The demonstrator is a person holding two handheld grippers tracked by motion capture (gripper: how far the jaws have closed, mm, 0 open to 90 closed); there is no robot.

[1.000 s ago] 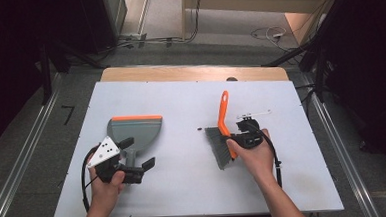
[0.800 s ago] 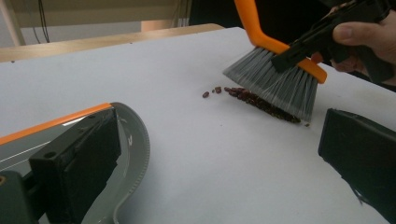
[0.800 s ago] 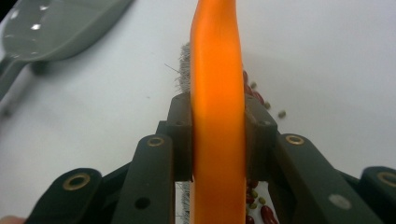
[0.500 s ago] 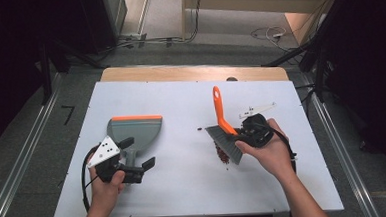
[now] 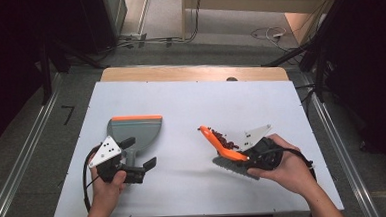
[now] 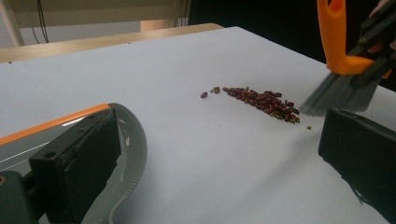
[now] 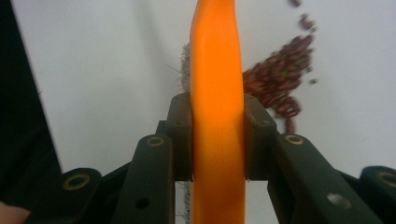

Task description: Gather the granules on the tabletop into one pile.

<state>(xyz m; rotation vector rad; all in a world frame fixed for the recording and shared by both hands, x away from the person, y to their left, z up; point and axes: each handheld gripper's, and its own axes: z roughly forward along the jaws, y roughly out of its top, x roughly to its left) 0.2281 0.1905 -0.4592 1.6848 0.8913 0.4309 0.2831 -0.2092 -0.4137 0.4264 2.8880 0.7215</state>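
A grey dustpan [image 5: 134, 129] with an orange lip lies left of centre on the white table [image 5: 190, 101]. My left gripper [image 5: 139, 152] stands open at its near end, and the pan's curved rim [image 6: 133, 154] passes by the left jaw. A line of dark red beans [image 5: 225, 137] lies right of centre, plain in the left gripper view [image 6: 264, 100]. My right gripper [image 5: 251, 155] is shut on the orange handle [image 7: 217, 93] of a brush [image 5: 231, 159]. Its grey bristles [image 6: 338, 93] rest on the table at the near end of the beans [image 7: 275, 84].
A wooden strip [image 5: 194, 73] runs along the table's far edge. Metal rails [image 5: 21, 162] flank the table on both sides. Cables [image 5: 272, 34] lie on the floor beyond. Bare white surface lies between the dustpan and the beans.
My right hand has turned the brush from handle pointing away to handle pointing left and drawn it nearer, which uncovered the beans. The left gripper and dustpan have stayed put.
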